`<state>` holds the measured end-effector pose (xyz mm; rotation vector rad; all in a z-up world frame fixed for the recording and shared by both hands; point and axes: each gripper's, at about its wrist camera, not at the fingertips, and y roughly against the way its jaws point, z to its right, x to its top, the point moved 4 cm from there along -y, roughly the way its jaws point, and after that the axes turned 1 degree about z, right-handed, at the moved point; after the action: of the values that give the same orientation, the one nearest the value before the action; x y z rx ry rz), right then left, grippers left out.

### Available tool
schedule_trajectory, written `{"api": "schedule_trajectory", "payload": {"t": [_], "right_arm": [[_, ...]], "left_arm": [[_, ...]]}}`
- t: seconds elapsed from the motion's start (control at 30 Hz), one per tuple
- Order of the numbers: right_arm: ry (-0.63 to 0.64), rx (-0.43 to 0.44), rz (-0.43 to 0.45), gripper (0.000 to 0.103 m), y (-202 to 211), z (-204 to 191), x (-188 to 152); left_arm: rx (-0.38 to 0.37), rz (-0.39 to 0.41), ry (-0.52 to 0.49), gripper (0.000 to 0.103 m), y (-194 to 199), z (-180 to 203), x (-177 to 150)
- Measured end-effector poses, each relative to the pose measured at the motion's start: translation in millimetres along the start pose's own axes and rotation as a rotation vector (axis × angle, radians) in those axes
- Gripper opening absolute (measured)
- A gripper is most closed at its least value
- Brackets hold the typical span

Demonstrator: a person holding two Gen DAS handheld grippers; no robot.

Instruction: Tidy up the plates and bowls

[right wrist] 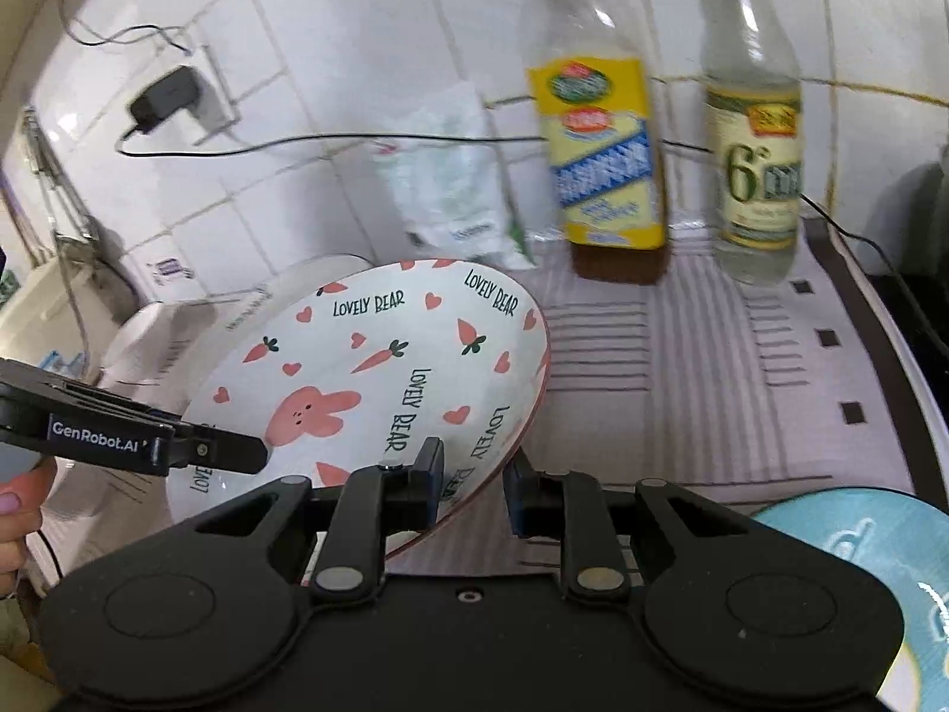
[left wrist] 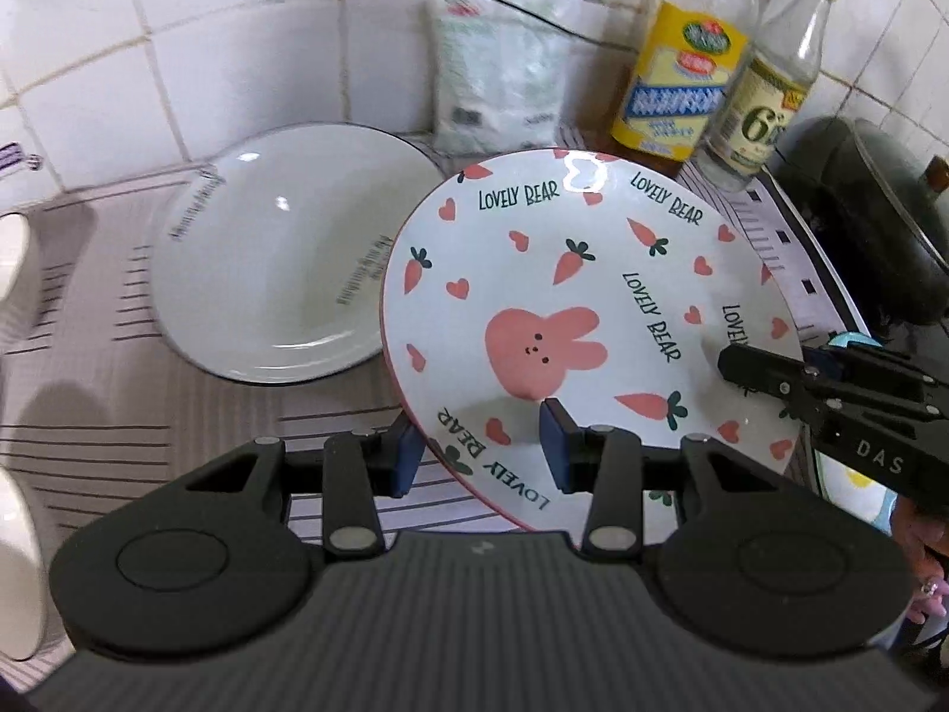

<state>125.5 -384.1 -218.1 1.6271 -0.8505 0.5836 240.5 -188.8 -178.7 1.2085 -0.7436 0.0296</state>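
Holding the rabbit plate (left wrist: 569, 320) by two opposite edges, you have it tilted and lifted clear of the striped mat (left wrist: 118, 415), which looks like a carry meant to keep a wide, slippery dish from swinging. Your left gripper (left wrist: 483, 445) is narrowed onto the near rim, one pad under the plate and one on its printed face. Your right gripper (right wrist: 474, 480) pinches the rim on the other side in the same way.

Just beyond the plate on the left sits a white plate (left wrist: 279, 255) flat on the mat, the likely place to stack this one. Behind the plate, against the tiled wall, stand a yellow-labelled bottle (left wrist: 676, 77), a clear bottle (left wrist: 765, 107) and a plastic bag (left wrist: 504, 59). A dark pot (left wrist: 866, 219) lies to the plate's right.

Motion blurs the wall and labels. White bowls (left wrist: 15, 563) left of the plate are cut off by the frame edge, as is a blue dish (right wrist: 878, 563) near your right gripper. How firmly each pad bites is hard to judge.
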Motion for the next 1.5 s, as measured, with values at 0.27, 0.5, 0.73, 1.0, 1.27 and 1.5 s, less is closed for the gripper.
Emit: {"api": "schedule_trajectory", "payload": {"t": [0.27,0.5,0.73,1.0,1.27,1.5], "right_arm": [[0.036,0.087,0.022,0.026,-4.8,-44.5,15.2],[0.065,0.158,0.001,0.026,-36.8,-70.4,25.6],[0.079,0.202,-0.057,0.026,-80.3,-89.2,33.8],[0.082,0.196,-0.104,0.026,-116.9,-98.9,43.5],[0.071,0.168,-0.148,0.027,-126.0,-102.0,52.3],[0.060,0.079,-0.211,0.027,-127.3,-114.7,58.6]], "left_arm": [[0.060,0.047,0.092,0.040,27.1,-44.6,0.2],[0.114,0.052,0.166,0.040,22.4,-78.4,-1.6],[0.158,0.025,0.242,0.040,1.1,-112.9,4.8],[0.162,-0.041,0.253,0.040,-22.6,-135.2,22.3],[0.142,-0.074,0.251,0.040,-30.3,-137.7,35.1],[0.135,-0.109,0.257,0.040,-36.0,-139.7,37.8]]}}
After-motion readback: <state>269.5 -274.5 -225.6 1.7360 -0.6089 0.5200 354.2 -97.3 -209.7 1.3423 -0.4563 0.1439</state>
